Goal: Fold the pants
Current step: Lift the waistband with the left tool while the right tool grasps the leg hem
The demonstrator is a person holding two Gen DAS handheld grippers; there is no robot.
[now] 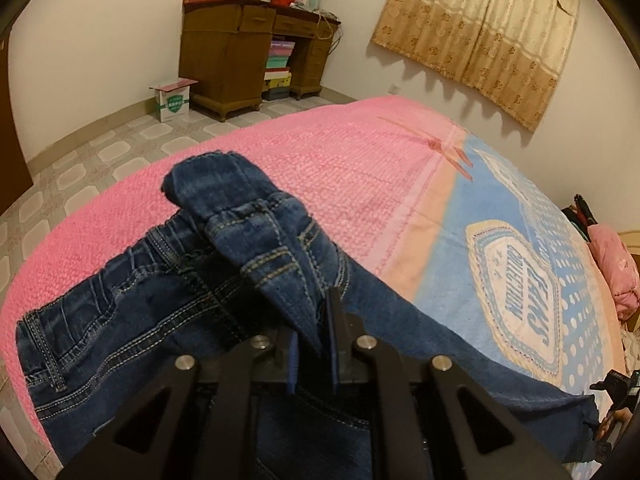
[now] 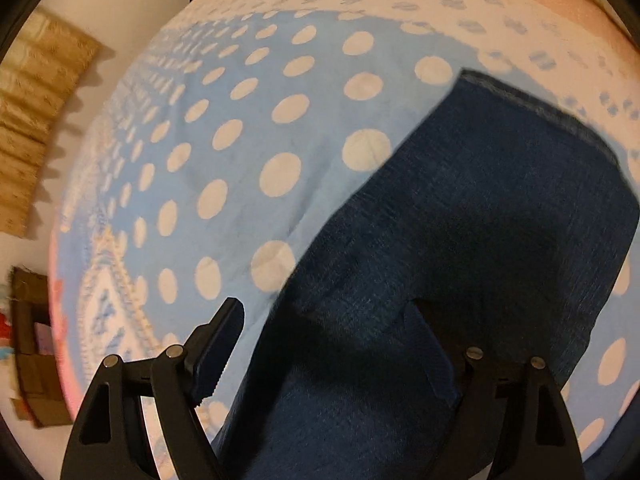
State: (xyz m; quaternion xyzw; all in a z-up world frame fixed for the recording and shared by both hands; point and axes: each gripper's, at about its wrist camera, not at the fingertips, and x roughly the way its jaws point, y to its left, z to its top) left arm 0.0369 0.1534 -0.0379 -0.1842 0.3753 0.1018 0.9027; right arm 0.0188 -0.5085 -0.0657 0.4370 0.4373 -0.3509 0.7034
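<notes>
Dark blue jeans [image 1: 132, 304] spread across the pink and blue blanket [image 1: 360, 168] on the bed, waistband end bunched and lifted toward the pink half, one leg trailing off over the blue dotted half. Left gripper [image 1: 312, 344] pinched tight on a raised fold of denim at the waistband, just over the jeans lying on the blanket. Right gripper [image 2: 332, 344] spread wide above the leg end near the hem, over the blanket's dotted part, one finger [image 2: 218, 344] clear of the cloth, no denim clamped.
</notes>
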